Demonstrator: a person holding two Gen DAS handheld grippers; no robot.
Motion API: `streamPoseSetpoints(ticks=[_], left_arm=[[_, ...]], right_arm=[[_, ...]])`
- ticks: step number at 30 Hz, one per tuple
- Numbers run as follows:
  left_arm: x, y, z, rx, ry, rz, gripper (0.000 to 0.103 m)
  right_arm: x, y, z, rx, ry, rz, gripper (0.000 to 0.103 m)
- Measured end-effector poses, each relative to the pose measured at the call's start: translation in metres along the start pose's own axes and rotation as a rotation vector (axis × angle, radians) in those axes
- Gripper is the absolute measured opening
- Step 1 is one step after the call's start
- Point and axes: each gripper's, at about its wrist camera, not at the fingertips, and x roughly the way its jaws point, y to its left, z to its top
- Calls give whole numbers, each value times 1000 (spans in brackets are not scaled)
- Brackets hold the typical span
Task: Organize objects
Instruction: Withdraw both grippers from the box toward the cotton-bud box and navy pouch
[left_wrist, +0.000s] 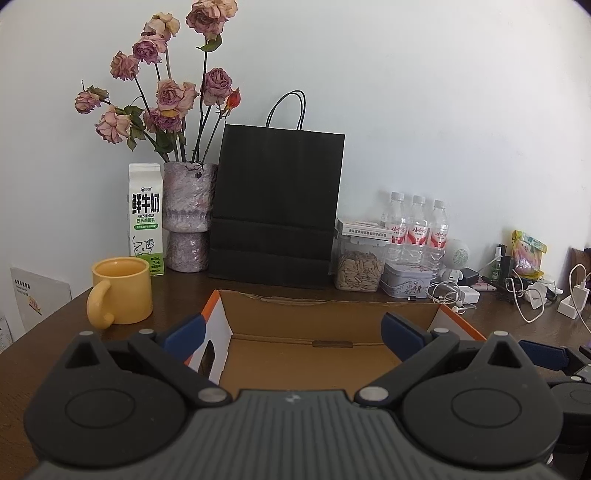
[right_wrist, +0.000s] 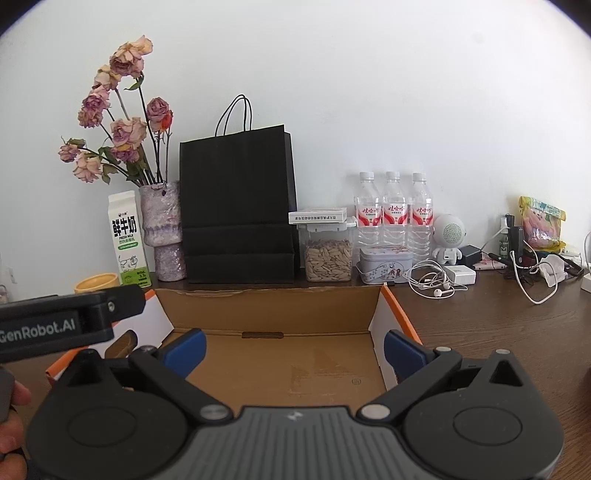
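An open cardboard box (left_wrist: 314, 317) (right_wrist: 273, 314) with white and orange sides sits on the dark wooden table, and nothing lies inside it. My left gripper (left_wrist: 293, 334) hovers over the box's near side with its blue-padded jaws wide apart and nothing between them. My right gripper (right_wrist: 293, 349) stands open in the same way over the box floor. The left gripper's black body (right_wrist: 55, 325) crosses the left of the right wrist view. A yellow mug (left_wrist: 120, 291) stands left of the box. White earphones (right_wrist: 432, 282) lie to its right.
Along the wall stand a milk carton (left_wrist: 145, 218), a vase of dried roses (left_wrist: 188, 218), a black paper bag (left_wrist: 277, 206), a jar of seeds (right_wrist: 328, 254), a tin (right_wrist: 384, 264), three water bottles (right_wrist: 393, 218), a small white speaker (right_wrist: 448, 232), chargers and cables (right_wrist: 535, 273). A hand (right_wrist: 13, 435) shows at lower left.
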Motion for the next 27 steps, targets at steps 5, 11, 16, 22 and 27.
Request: streamPoseSetpoints(ticks=[5,11,16,22,27], left_arm=[[-10,0,1,-5,2,5,103],[-24,3,0,1,7,6,103],[-40,8,-2,6,8,4,103],[-58,18,-9,17,26,6,103],[-72,29,-15,16,56,15,103]], right_arm=[[-12,0,0,-17,1,10,103],[-30,-4,-3,-17,-5,17,103],[-47,-8,-7,-16,-1,20,103],[-69,-15,-17,-17,13,33,103],[-87,-23,-27,-16,26,29,103]])
